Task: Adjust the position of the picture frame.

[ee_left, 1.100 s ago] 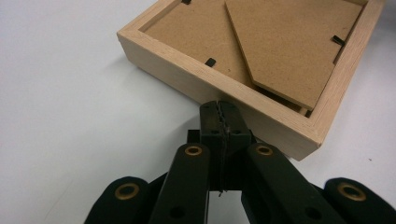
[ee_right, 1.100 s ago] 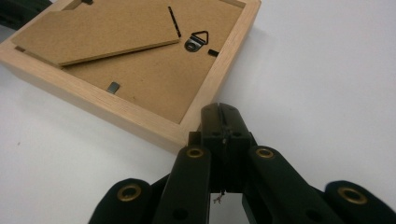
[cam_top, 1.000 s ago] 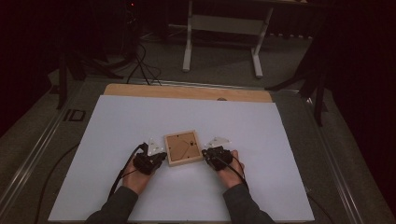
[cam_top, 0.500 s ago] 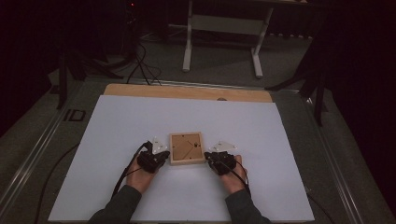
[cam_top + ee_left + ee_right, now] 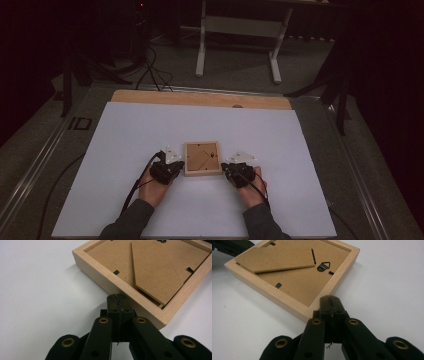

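Picture frame (image 5: 202, 158) lies face down, backing board up, mid white surface (image 5: 125, 130), w/ my two tools flanking it. Left tool (image 5: 176, 165) is pressed together, nothing pinched; in left gripper view its tips (image 5: 117, 298) sit at the frame's wooden side (image 5: 105, 282), touching or nearly so. Right tool (image 5: 225, 167) likewise shut & empty, tips (image 5: 329, 301) at the opposite edge, near a corner (image 5: 312, 311). I reckon closed tips make blunt pushers, so I can square or slide the frame from both sides w/o gripping it. Fold-out stand (image 5: 277, 256) and hanger (image 5: 323, 266) face up, so the back is reachable for whatever's next.
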The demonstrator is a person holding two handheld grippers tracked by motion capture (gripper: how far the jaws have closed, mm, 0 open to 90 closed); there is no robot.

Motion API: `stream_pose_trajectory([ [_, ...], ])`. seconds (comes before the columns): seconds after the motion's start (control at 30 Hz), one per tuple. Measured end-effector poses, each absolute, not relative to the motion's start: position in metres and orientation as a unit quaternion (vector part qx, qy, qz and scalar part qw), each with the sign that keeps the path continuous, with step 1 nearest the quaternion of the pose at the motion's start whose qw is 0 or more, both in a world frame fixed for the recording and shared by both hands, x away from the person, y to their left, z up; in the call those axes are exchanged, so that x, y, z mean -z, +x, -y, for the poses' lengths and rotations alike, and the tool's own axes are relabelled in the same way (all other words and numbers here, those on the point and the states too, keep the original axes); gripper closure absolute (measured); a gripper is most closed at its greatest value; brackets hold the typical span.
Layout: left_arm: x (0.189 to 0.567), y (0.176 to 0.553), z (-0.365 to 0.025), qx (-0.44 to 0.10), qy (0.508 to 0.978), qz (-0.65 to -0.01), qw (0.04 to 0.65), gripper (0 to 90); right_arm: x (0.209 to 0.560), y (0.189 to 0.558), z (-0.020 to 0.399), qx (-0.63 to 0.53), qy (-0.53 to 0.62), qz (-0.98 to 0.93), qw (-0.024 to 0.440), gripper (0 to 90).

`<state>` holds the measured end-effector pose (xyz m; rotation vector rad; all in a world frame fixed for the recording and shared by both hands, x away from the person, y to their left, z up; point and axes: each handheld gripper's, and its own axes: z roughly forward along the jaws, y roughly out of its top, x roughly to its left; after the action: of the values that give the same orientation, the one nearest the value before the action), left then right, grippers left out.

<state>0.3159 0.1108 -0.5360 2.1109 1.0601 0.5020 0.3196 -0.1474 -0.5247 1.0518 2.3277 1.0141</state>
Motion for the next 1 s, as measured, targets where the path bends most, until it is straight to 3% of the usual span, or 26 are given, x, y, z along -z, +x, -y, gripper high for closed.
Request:
stream_pose_trajectory([
  [0.67,0.5383,0.3227,-0.1036,-0.2,0.805,-0.425,0.364,89.5,0.5257,0.3193,0.1496,-0.362,0.383,-0.822,0.213,89.8],
  [1.0,0.5305,0.3209,-0.1112,-0.202,0.791,-0.428,0.388,70.4,0.5176,0.312,0.1494,-0.388,0.366,-0.818,0.215,89.7],
])
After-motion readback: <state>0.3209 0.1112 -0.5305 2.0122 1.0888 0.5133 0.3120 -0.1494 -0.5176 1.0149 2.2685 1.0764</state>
